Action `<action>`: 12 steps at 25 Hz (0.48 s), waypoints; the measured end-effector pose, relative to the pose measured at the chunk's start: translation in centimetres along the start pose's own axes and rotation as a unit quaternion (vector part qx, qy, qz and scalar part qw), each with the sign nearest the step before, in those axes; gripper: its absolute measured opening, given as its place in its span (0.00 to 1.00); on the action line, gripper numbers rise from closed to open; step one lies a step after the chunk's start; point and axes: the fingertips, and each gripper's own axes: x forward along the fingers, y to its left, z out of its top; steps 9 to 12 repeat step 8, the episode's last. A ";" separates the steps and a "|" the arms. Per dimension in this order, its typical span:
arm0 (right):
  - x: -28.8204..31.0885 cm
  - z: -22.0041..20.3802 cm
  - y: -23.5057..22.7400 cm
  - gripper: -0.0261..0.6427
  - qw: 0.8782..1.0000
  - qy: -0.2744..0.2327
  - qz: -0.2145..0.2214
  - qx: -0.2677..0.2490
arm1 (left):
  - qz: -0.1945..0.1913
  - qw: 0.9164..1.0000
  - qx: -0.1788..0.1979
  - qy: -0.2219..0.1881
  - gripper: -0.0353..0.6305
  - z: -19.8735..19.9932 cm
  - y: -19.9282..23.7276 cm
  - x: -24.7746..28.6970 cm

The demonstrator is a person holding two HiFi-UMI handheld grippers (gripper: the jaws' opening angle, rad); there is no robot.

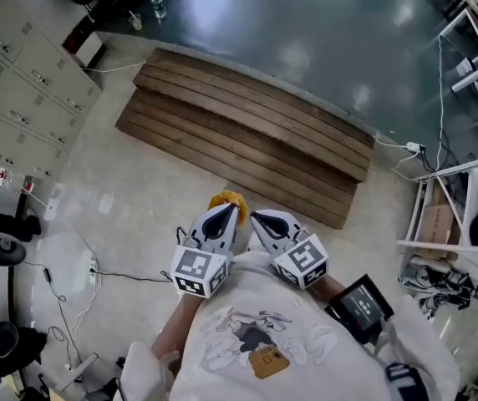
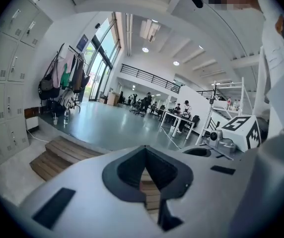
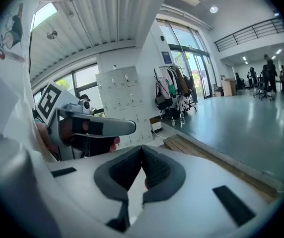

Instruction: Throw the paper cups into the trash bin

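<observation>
No trash bin shows in any view. A small cup (image 2: 55, 120) and a bottle (image 2: 66, 117) stand on the dark floor far off by the coat rack. In the head view I hold both grippers close to my chest, tips pointing away from me. My left gripper (image 1: 225, 217) is shut with nothing in it; through the gap below its tips (image 2: 145, 150) only the wooden steps show. My right gripper (image 1: 264, 222) is also shut and empty, its pads meeting at the tip (image 3: 142, 148). A yellow object (image 1: 231, 199) pokes out just beyond the left gripper's tip, mostly hidden.
Wide wooden steps (image 1: 247, 132) lie ahead, leading up to a dark glossy floor (image 1: 306, 32). Grey lockers (image 1: 22, 90) line the left side. Cables (image 1: 72, 282) trail on the pale floor at left. White metal racks (image 1: 448, 224) stand at right. People sit at tables (image 2: 179, 115) far away.
</observation>
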 end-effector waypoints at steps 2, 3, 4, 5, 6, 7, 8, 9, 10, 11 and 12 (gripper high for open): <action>0.0 0.3 0.3 0.05 1.000 -0.002 0.005 -0.014 | -0.004 1.000 -0.009 0.001 0.06 0.0 -0.3 0.2; -0.1 0.4 0.4 0.05 1.000 -0.001 0.009 -0.018 | -0.005 1.000 -0.013 0.001 0.06 0.0 -0.7 0.3; -0.4 0.3 0.4 0.05 1.000 0.001 0.015 -0.021 | -0.005 1.000 -0.016 0.001 0.06 -0.1 -1.1 0.4; -0.7 0.2 0.4 0.05 1.000 0.003 0.019 -0.024 | -0.005 1.000 -0.017 0.001 0.06 -0.2 -1.6 0.5; -1.0 0.0 0.3 0.05 0.999 0.004 0.023 -0.026 | -0.004 1.000 -0.018 0.000 0.06 -0.4 -2.1 0.6; -1.4 -0.3 0.3 0.05 0.999 0.006 0.026 -0.026 | -0.002 1.000 -0.018 0.000 0.06 -0.5 -2.6 0.7; -1.8 -0.6 0.2 0.05 0.999 0.008 0.029 -0.026 | 0.000 1.000 -0.019 -0.001 0.06 -0.7 -3.1 0.7; -1.8 -0.6 0.2 0.05 0.999 0.008 0.029 -0.026 | 0.000 1.000 -0.019 -0.001 0.06 -0.7 -3.1 0.7; -1.8 -0.6 0.2 0.05 0.999 0.008 0.029 -0.026 | 0.000 1.000 -0.019 -0.001 0.06 -0.7 -3.1 0.7; -1.8 -0.6 0.2 0.05 0.999 0.008 0.029 -0.026 | 0.000 1.000 -0.019 -0.001 0.06 -0.7 -3.1 0.7; -1.8 -0.6 0.2 0.05 0.999 0.008 0.029 -0.026 | 0.000 1.000 -0.019 -0.001 0.06 -0.7 -3.1 0.7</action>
